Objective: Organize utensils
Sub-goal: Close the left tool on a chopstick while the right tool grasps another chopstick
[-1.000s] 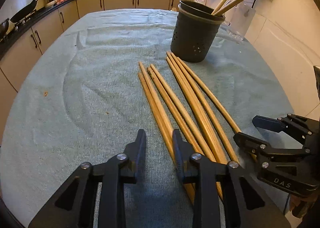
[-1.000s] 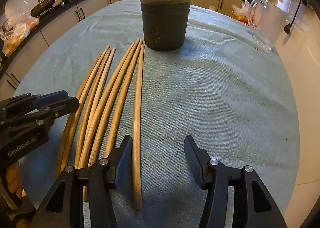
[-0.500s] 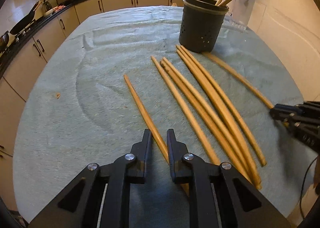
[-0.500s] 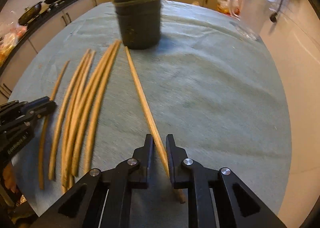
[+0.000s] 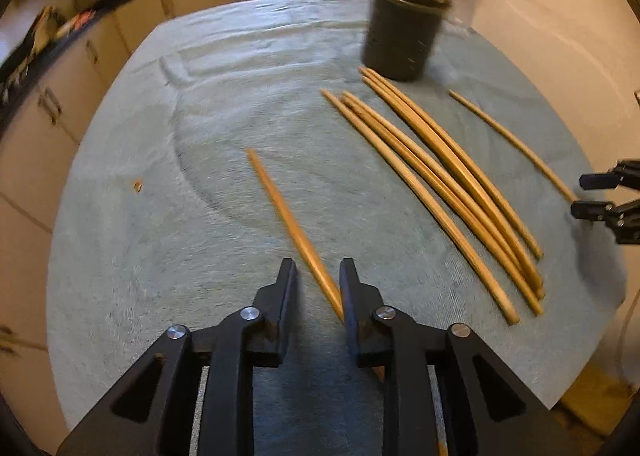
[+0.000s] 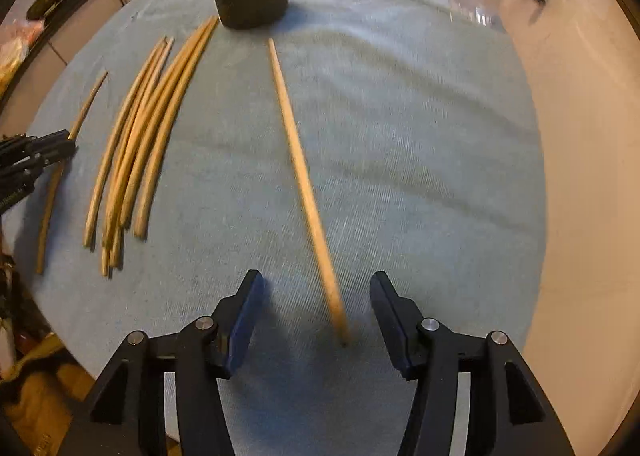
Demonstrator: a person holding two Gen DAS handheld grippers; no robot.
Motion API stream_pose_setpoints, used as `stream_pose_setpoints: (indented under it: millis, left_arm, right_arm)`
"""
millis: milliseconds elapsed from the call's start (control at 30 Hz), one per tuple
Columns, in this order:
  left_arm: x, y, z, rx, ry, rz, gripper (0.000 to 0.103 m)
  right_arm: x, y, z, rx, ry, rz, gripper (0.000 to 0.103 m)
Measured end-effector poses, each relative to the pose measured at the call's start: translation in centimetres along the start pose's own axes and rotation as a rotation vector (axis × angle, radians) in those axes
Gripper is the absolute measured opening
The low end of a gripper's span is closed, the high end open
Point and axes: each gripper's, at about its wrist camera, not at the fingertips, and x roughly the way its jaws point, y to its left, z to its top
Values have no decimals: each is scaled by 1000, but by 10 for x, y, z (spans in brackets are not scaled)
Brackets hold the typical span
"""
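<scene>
Pale green terry cloth covered the bench (image 5: 224, 103), giving the wooden sticks a soft surface that kept them from rolling off. Near its far edge stood the dark round perforated plastic utensil holder (image 5: 404, 39), upright and apparently the destination for the sorting; its top was blurred or cut off in both views, so what it held could not be told. Just in front of it lay the main bundle of long tan wooden chopsticks (image 5: 440, 183), fanned side by side with their thin ends pointing toward the holder, probably so each could be taken by its thick end and dropped in.

Three sticks lay apart from that bundle, one of them alone near the bench's right side (image 5: 516, 147), close to the tips of the other tool. The left one, a single tan wooden chopstick (image 5: 292, 219), ran between the jaws of the left hand-held gripper (image 5: 318, 276); the jaws stood a little apart, and the stick touched only the inner face of the right jaw, so it looked loose rather than clamped. The right one, another single tan chopstick (image 6: 304, 183), lay on the cloth with its near end between the jaws of the right hand-held gripper (image 6: 316, 292), which stood wide apart and clear of it. My guess is that each stick had been singled out so it could be gripped cleanly without dragging its neighbours.
</scene>
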Motion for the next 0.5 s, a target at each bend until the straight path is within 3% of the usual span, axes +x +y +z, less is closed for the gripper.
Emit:
stream_pose_setpoints:
  millis: [167,200,267,400,500]
  left_arm:
    - [9,16,10,-120,2,-26,27]
    - [11,15,13,-122,4,-21,27]
    - [15,12,20,-127,8,-11,27]
    - [24,5,34,-117,21,8,27]
    - [28,1,42,-122,25,-3,38]
  right_arm:
    - [11,7,41,-61,-49,-11,60]
    - [18,7,48,-62,-45,-12,59]
    - [31,5,59,-53,-30,-3,48]
    - [39,4,77,-28,-43,40,42]
    - [44,6,86,-31,-37,48,39]
